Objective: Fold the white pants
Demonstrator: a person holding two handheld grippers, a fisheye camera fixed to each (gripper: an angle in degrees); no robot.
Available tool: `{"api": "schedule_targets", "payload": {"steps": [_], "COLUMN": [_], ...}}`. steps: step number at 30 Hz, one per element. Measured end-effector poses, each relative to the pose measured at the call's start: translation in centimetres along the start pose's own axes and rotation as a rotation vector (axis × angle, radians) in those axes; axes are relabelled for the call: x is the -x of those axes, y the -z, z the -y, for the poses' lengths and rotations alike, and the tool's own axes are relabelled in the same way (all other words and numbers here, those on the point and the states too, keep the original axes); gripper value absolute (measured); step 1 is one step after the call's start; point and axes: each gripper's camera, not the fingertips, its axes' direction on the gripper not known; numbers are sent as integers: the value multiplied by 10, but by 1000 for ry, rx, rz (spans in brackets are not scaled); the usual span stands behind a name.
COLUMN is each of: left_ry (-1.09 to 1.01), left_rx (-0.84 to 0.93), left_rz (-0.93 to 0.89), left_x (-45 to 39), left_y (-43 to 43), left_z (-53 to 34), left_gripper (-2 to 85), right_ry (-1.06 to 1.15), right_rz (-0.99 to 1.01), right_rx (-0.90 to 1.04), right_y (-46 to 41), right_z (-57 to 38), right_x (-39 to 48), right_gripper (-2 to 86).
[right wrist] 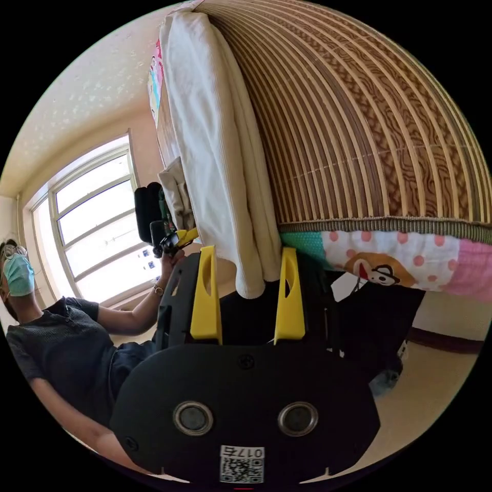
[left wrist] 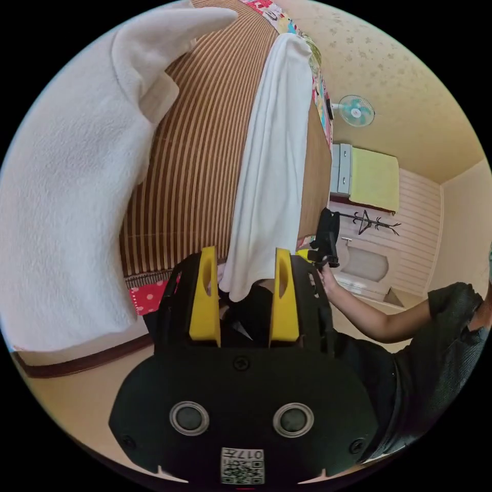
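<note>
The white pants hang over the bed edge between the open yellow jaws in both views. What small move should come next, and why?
Probably close both tools on the cloth. The white pants lie on the striped mat, their end hanging between the right tool's spread jaws; the left tool stands likewise. Neither jaw pair presses yet, so lifting needs a grip first.

The pants (left wrist: 269, 169) lie in a long strip on the mat (left wrist: 205, 154) that covers the bed, and their end hangs over the bed edge. This end is between the jaws of the left hand-held gripper (left wrist: 241, 297). A second cloth (left wrist: 66, 205) lies beside them on the mat.

In the right gripper view the hanging end of the pants (right wrist: 225, 169) is between the jaws of the right hand-held gripper (right wrist: 247, 297).
</note>
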Motion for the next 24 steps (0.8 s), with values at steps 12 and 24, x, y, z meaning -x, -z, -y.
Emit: {"api": "schedule_targets", "payload": {"steps": [12, 24], "left_ry": [-159, -55], "left_rx": [190, 45], "left_rz": [-57, -871], "left_x": [-11, -22], "left_y": [-12, 23], "left_z": [-6, -5], "left_gripper": [41, 42], "right_ry": [161, 125], "right_rz": [5, 798], "right_rx": [102, -260], "right_y": [29, 104], "right_z": [-41, -104], "right_x": [-27, -42], "right_gripper": [35, 15]}}
